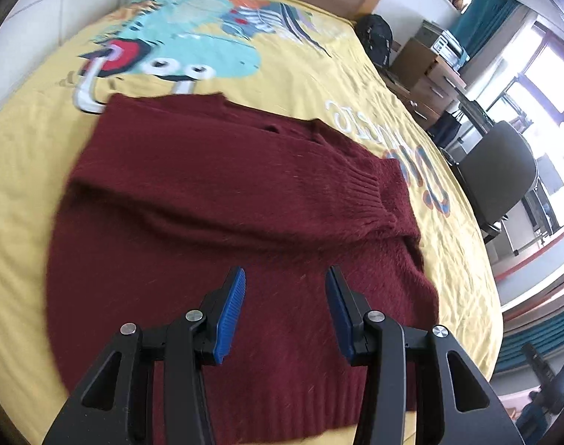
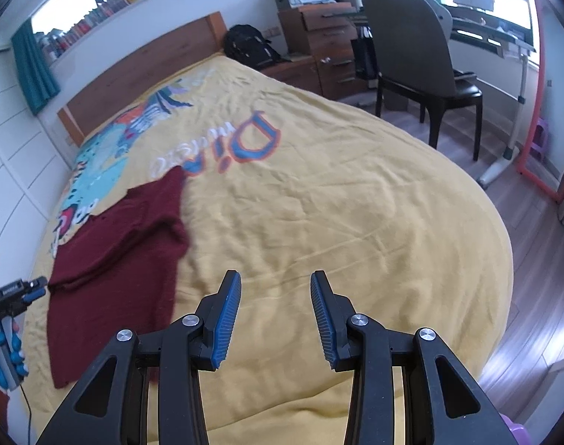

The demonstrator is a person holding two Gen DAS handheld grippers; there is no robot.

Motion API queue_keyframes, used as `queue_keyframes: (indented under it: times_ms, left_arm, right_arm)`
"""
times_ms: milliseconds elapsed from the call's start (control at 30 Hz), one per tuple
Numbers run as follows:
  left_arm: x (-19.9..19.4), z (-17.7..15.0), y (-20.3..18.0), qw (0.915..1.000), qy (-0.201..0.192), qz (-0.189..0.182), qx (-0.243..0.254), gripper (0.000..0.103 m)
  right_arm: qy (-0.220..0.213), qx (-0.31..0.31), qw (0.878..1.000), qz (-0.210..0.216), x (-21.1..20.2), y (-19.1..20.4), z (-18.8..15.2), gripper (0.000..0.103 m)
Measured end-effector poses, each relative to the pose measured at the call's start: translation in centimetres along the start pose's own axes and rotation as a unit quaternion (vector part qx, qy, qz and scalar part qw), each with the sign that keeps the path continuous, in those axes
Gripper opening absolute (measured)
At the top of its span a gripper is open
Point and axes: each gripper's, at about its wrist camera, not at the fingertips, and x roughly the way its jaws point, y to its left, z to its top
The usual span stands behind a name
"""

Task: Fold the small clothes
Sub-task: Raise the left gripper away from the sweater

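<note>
A dark red knit sweater (image 1: 215,215) lies flat on the yellow bedspread (image 1: 29,155), with one sleeve folded across its body and the ribbed cuff (image 1: 367,189) at the right. My left gripper (image 1: 285,278) is open and empty, hovering just above the sweater's lower part. In the right wrist view the sweater (image 2: 115,252) lies at the left. My right gripper (image 2: 275,282) is open and empty over bare bedspread (image 2: 337,215), to the right of the sweater. The left gripper's tip (image 2: 33,287) shows at the left edge.
The bed has a wooden headboard (image 2: 141,74) and a cartoon print (image 1: 193,48). A black backpack (image 2: 250,48), wooden drawers (image 2: 330,48), a grey chair (image 2: 412,59) and a desk (image 2: 493,33) stand beyond the bed's right side. A white wall (image 1: 33,11) runs along the left.
</note>
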Motion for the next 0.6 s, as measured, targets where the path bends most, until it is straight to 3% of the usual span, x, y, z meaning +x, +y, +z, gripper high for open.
queue_keyframes:
  times_ms: [233,367,600]
  left_arm:
    - [-5.2,-3.4,2.8,0.9995,-0.011,0.029,-0.002,0.040]
    - [-8.2,-5.5,4.7,0.9981,-0.032,0.052,-0.012,0.054]
    - [-12.6,-8.6,7.1,0.9958,-0.062,0.059,-0.032,0.055]
  right_arm:
    - [-0.014,-0.025,0.999,0.017,-3.6,2.2,-0.9,0.045]
    - [-0.019,-0.037,0.999,0.024,-5.1,3.2,-1.3,0.047]
    - [-0.034,-0.063,0.997,0.034,-8.0,5.0,-1.8,0.053]
